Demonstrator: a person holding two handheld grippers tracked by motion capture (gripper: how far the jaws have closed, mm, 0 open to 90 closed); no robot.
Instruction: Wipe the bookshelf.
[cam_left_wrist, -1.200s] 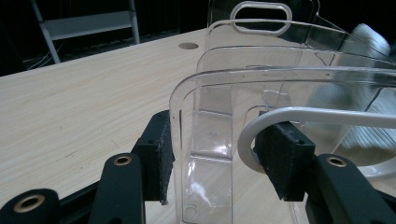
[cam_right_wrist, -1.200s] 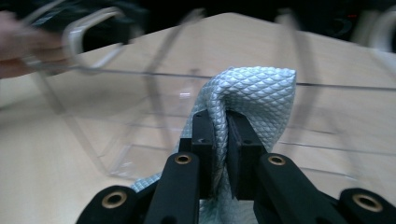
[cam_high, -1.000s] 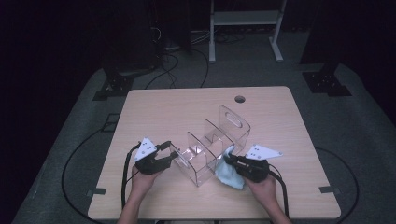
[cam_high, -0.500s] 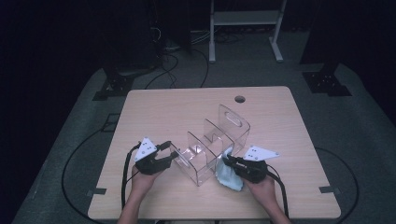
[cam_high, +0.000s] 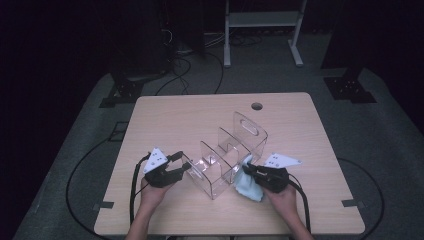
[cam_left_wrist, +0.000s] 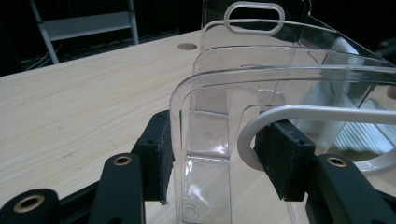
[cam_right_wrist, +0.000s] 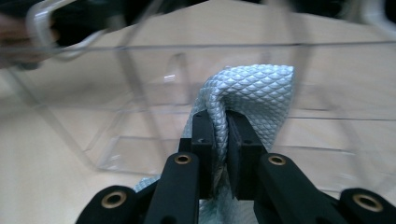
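Organizer (cam_high: 227, 157) of clear plastic lies mid-frame, long axis running lower left to upper right. Left gripper (cam_high: 181, 166), jaws parted, straddles its lower-left end wall; right gripper (cam_high: 248, 170) pinches a pale blue cloth (cam_high: 247, 186) against its right side.

Over the last 1 second the right gripper (cam_high: 248, 170) has carried the pale blue cloth (cam_high: 246, 184) slightly toward 6 o'clock along the clear acrylic organizer (cam_high: 235, 150) side wall, nearer the desk's (cam_high: 165, 120) front edge. The cloth now bunches lower against that wall.
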